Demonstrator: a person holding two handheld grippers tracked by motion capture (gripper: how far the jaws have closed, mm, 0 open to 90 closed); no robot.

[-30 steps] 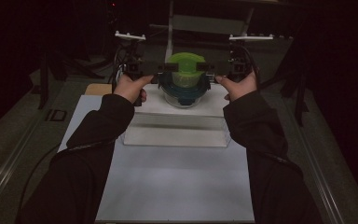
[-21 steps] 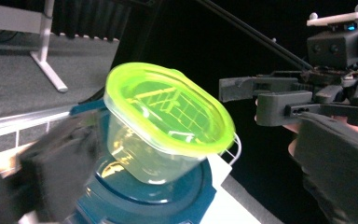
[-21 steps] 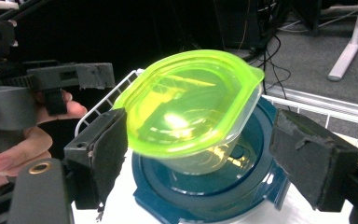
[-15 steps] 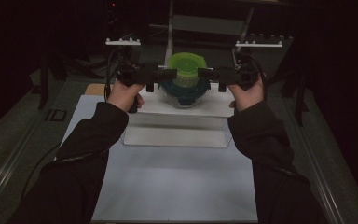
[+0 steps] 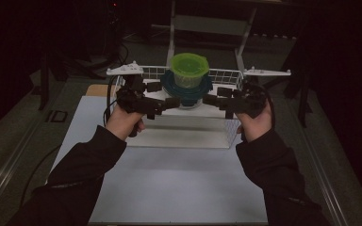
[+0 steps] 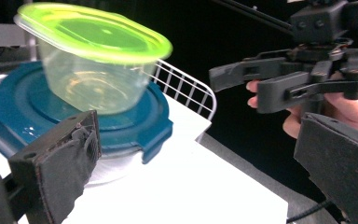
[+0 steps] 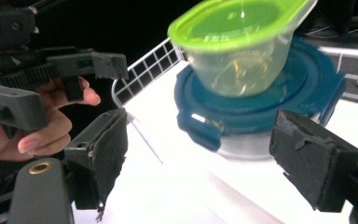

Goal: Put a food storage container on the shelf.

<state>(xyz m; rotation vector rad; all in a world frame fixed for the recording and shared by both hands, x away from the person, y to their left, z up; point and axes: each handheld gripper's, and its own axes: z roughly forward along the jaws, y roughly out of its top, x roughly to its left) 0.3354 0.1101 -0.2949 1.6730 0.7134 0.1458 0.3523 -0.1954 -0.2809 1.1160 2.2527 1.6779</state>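
On the white platform (image 5: 188,134), in a dark room, both claws (image 5: 172,102) (image 5: 210,100) gape empty.

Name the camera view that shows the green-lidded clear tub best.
The left gripper view: the green-lidded clear tub is close, its lid and see-through wall visible, standing on the blue-lidded container. The right gripper view also shows it close but tilted. The high view shows it small, from above.

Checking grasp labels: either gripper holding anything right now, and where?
Nothing held. The left gripper and right gripper stand open either side of the green-lidded tub stacked on the blue-lidded container, touching neither.
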